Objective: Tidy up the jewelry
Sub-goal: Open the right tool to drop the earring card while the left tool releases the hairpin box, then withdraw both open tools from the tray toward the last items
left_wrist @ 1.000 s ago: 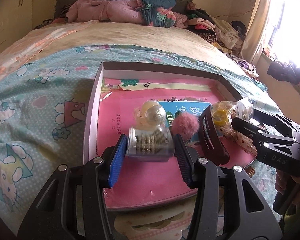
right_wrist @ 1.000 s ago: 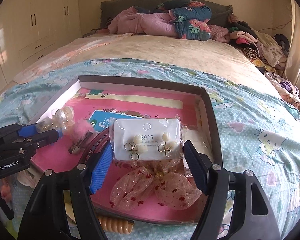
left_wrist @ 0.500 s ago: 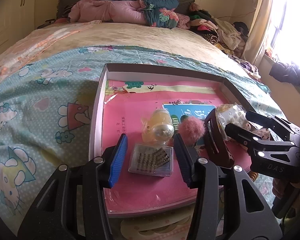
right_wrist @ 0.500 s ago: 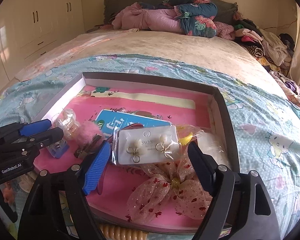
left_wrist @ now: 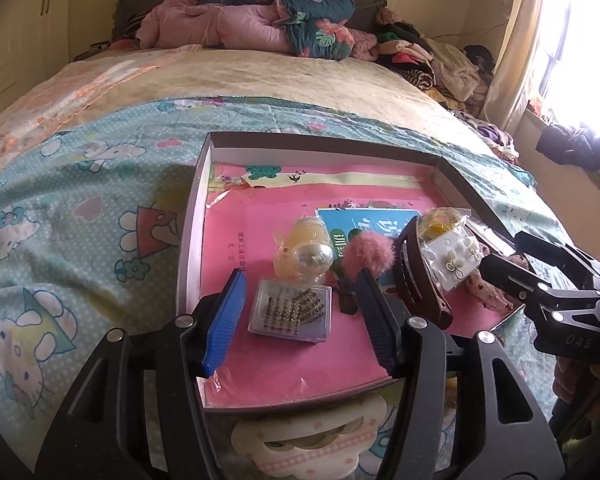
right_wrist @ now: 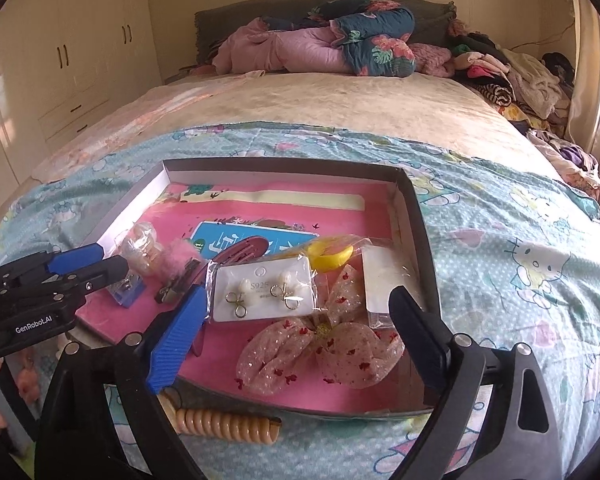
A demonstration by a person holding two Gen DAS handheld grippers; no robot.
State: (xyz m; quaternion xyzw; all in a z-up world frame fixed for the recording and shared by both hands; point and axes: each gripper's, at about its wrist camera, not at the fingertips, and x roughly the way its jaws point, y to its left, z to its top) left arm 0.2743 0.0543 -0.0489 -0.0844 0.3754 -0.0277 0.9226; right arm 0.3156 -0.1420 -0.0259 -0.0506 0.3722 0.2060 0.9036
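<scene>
A shallow box with a pink floor lies on the bed; it also shows in the right wrist view. My left gripper is open around a small clear case of dark beaded pieces that rests on the box floor. My right gripper is open just in front of a white earring card that lies in the box, above a sheer pink bow. Each gripper shows in the other view: the right, the left.
In the box lie a pearl ornament in a yellow bag, a pink pompom clip, a dark hair claw and a yellow item. A beige coil hair tie lies outside the near edge. Bedding and clothes are piled at the bed's far end.
My left gripper let the clear case down onto the box floor and opened. My right gripper let the earring card down into the box, opened and drew back a little.
</scene>
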